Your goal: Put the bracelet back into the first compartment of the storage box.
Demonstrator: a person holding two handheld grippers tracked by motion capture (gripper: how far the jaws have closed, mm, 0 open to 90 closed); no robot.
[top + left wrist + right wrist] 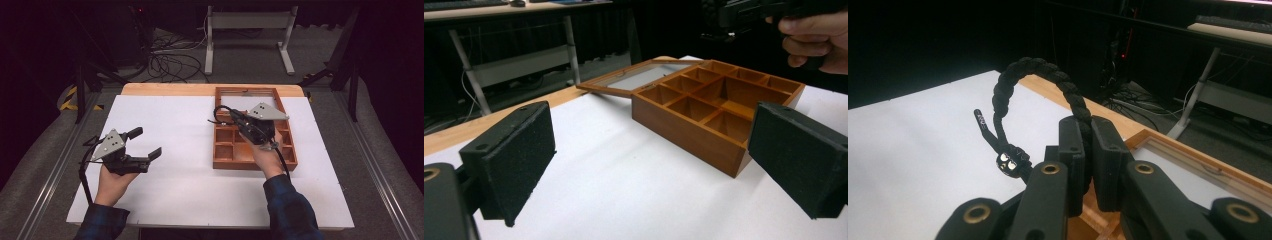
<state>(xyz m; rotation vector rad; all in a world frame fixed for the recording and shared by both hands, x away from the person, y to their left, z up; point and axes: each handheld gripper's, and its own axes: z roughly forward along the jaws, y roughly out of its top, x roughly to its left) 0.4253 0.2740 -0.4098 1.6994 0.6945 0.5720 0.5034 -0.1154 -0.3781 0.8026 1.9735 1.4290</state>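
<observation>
Table: white-topped table (190, 185) with a wooden far edge.
Box: brown wooden compartment box (235, 150), glass lid open, near the table's right edge.
Left tongs (148, 143): apart, empty, near the left edge.
Right tongs (1087, 150): clamped on black braided cord bracelet (1033, 70), above the box.
Advice: lower the bracelet slowly into one compartment, release only when it rests inside.

Dark blue plaid sleeves (290, 207); black hand-held gripper (142, 143) with grey triangular plate.
</observation>
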